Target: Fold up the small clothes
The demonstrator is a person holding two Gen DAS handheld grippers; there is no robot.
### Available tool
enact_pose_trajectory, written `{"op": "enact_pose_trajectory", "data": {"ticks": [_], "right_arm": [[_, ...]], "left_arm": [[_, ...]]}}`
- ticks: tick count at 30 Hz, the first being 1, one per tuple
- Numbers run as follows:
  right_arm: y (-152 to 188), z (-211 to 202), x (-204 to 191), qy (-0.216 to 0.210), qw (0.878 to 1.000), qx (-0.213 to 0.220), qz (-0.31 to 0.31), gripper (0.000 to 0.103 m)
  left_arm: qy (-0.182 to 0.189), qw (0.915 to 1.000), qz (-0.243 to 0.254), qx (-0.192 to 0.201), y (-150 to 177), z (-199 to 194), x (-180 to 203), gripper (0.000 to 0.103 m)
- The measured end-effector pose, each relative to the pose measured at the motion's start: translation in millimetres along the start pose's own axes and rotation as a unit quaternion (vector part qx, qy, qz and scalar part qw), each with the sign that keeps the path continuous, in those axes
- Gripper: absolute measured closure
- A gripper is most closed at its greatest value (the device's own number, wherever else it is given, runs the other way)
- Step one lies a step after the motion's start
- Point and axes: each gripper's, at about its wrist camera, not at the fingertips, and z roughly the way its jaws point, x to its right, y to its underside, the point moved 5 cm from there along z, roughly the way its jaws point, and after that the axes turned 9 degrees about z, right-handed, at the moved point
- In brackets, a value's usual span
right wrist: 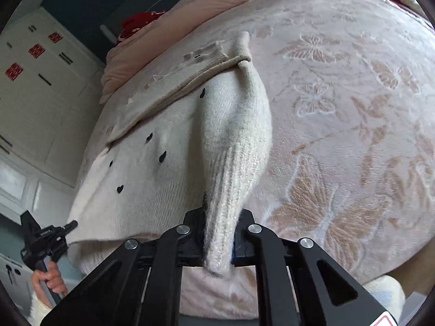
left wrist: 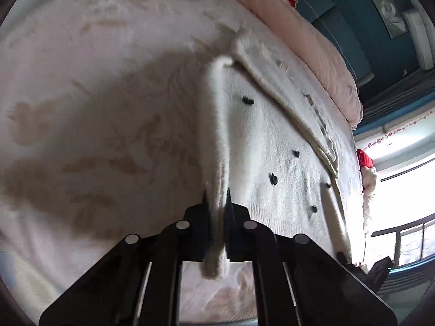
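Observation:
A small cream knitted sweater [left wrist: 272, 146] with little black hearts lies on the bed and also shows in the right wrist view [right wrist: 152, 168]. My left gripper [left wrist: 217, 198] is shut on a lifted fold of its edge, which runs up between the fingers. My right gripper [right wrist: 220, 212] is shut on the ribbed cuff of a sleeve [right wrist: 233, 141], raised off the bed. The left gripper also shows at the lower left of the right wrist view [right wrist: 47, 240], pinching the sweater's hem corner.
A pale pink bedspread [right wrist: 353, 108] with a butterfly pattern covers the bed. A pink folded quilt [left wrist: 312, 43] lies along the far edge. White cupboards [right wrist: 40, 87] stand beyond the bed. A bright window [left wrist: 402, 190] is on the right.

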Motion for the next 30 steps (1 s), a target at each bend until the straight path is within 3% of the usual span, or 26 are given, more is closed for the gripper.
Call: {"op": "enact_pose_trajectory", "data": {"ticks": [2, 6, 10, 14, 17, 19, 21, 24, 27, 30], "right_arm": [[10.2, -18.1, 0.0, 0.005, 1.0, -0.009, -0.024, 0.094], [51.3, -47.1, 13.6, 0.031, 0.995, -0.053, -0.073, 0.094], [120.0, -72.1, 38.7, 0.061, 0.982, -0.128, -0.121, 0.094], [173.8, -103.9, 56.3, 0.055, 0.974, -0.183, -0.12, 0.094], [189.1, -127.8, 53.3, 0.031, 0.972, -0.199, -0.122, 0.094], [176.1, -136.6, 43.4, 0.021, 0.973, -0.188, -0.13, 0.094], [138.1, -143.6, 28.7, -0.005, 0.982, -0.145, -0.123, 0.093], [51.8, -139.1, 8.8, -0.059, 0.993, -0.054, -0.083, 0.093], [-23.5, -97.6, 5.6, -0.091, 0.995, -0.006, -0.03, 0.093], [-68.5, -29.4, 11.9, -0.09, 0.996, -0.002, 0.022, 0.086]], "left_arm": [[0.019, 0.9997, 0.013, -0.01, 12.9, -28.3, 2.3, 0.097], [0.019, 0.9986, 0.034, -0.036, 50.3, -64.5, 0.0, 0.097], [0.01, 0.9944, 0.057, -0.089, 111.2, -95.8, -11.0, 0.097], [-0.007, 0.9864, 0.089, -0.138, 168.2, -124.6, -11.8, 0.097], [-0.016, 0.9815, 0.12, -0.148, 190.8, -150.7, -2.4, 0.097], [-0.013, 0.982, 0.12, -0.145, 186.1, -165.2, 4.0, 0.097], [-0.002, 0.987, 0.118, -0.109, 155.7, -176.8, 16.1, 0.097], [0.032, 0.9912, 0.122, -0.041, 94.7, -175.1, 41.1, 0.097], [0.025, 0.9871, 0.155, 0.03, 16.9, -132.9, 71.0, 0.097], [-0.004, 0.9885, 0.146, 0.04, -36.1, -65.9, 74.2, 0.096]]}}
